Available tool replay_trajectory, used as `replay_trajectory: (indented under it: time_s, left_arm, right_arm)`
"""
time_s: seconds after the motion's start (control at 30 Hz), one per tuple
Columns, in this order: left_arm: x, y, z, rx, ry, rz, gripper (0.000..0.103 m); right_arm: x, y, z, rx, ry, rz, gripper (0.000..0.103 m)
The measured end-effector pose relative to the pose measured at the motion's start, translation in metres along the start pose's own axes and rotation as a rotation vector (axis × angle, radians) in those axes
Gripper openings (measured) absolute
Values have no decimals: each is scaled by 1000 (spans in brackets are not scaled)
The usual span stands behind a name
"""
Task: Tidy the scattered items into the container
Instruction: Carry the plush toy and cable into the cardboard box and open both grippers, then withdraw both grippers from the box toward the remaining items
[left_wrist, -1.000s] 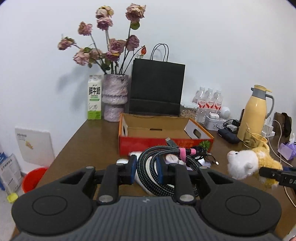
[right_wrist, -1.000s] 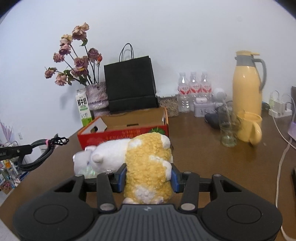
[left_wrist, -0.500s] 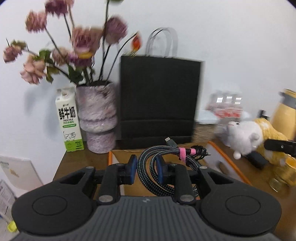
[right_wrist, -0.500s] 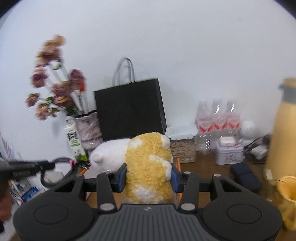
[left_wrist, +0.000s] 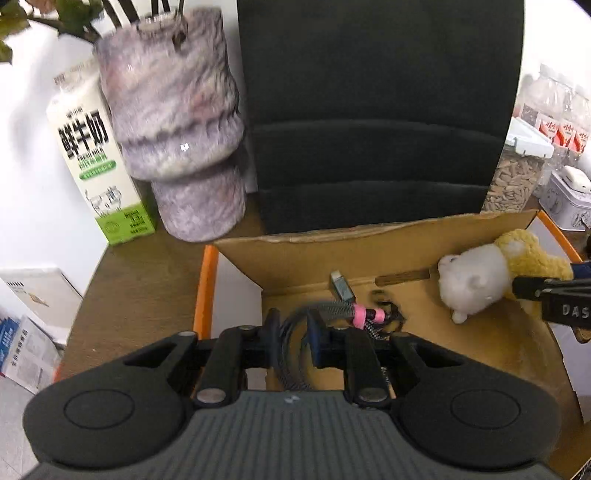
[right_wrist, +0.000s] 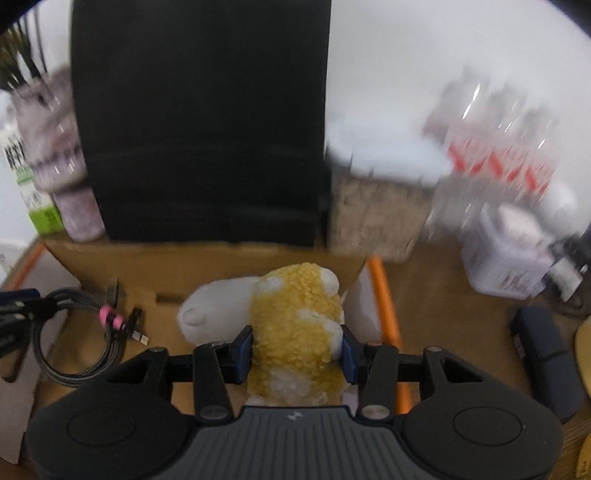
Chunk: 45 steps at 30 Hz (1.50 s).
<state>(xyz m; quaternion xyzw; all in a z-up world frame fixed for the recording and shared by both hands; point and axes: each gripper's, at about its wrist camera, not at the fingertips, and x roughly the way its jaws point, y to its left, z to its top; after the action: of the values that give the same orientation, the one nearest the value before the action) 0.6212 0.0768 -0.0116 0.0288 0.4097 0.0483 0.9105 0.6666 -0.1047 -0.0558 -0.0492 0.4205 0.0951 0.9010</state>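
Note:
A coil of braided grey cable (left_wrist: 332, 308) with a pink tie hangs between the fingers of my left gripper (left_wrist: 293, 328). Its jaws are closing on the coil, low over the left part of the open cardboard box (left_wrist: 332, 254). A yellow and white plush toy (right_wrist: 295, 306) is pinched at its body by my right gripper (right_wrist: 297, 347), which is shut on it over the box's right part, near the orange rim. In the left wrist view the plush (left_wrist: 476, 280) shows at the right; in the right wrist view the cable (right_wrist: 74, 332) shows at the left.
Right behind the box stands a black paper bag (left_wrist: 376, 110), with a mottled purple vase (left_wrist: 177, 129) and a milk carton (left_wrist: 96, 166) to its left. A jar of seeds (left_wrist: 513, 181), water bottles (right_wrist: 498, 147), a white tin (right_wrist: 506, 254) and a dark case (right_wrist: 546, 354) crowd the right.
Both grippers have travelled forward from in front of the box to over its inside and tipped downward. The cable and the plush stayed in their grips.

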Motion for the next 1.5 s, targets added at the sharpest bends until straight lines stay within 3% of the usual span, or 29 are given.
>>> replay_trajectory:
  time_s: [0.23, 0.4, 0.57, 0.67, 0.83, 1.07, 1.23, 1.5]
  left_arm:
    - [8, 8, 2, -25, 47, 3, 20]
    - [-21, 13, 7, -35, 16, 5, 29]
    - [-69, 23, 15, -66, -24, 26, 68]
    - [-101, 32, 12, -100, -34, 38, 81]
    - [-153, 42, -1, -138, -37, 58, 86]
    - [-228, 44, -28, -111, -133, 89, 101]
    - [-258, 39, -72, -102, -140, 63, 102]
    - [-304, 32, -138, -34, -158, 39, 102]
  right_arm:
    - [15, 3, -4, -52, 42, -37, 55]
    - [-4, 3, 4, -26, 31, -19, 63]
    - [-55, 2, 16, -50, -20, -20, 70]
    - [-86, -4, 18, -43, -39, -11, 77]
    - [-141, -15, 7, -38, -58, -3, 79]
    - [-218, -25, -25, -79, -123, 2, 86]
    - [-260, -35, -50, -73, -169, 26, 88]
    - [-292, -38, -111, -113, -151, 94, 88]
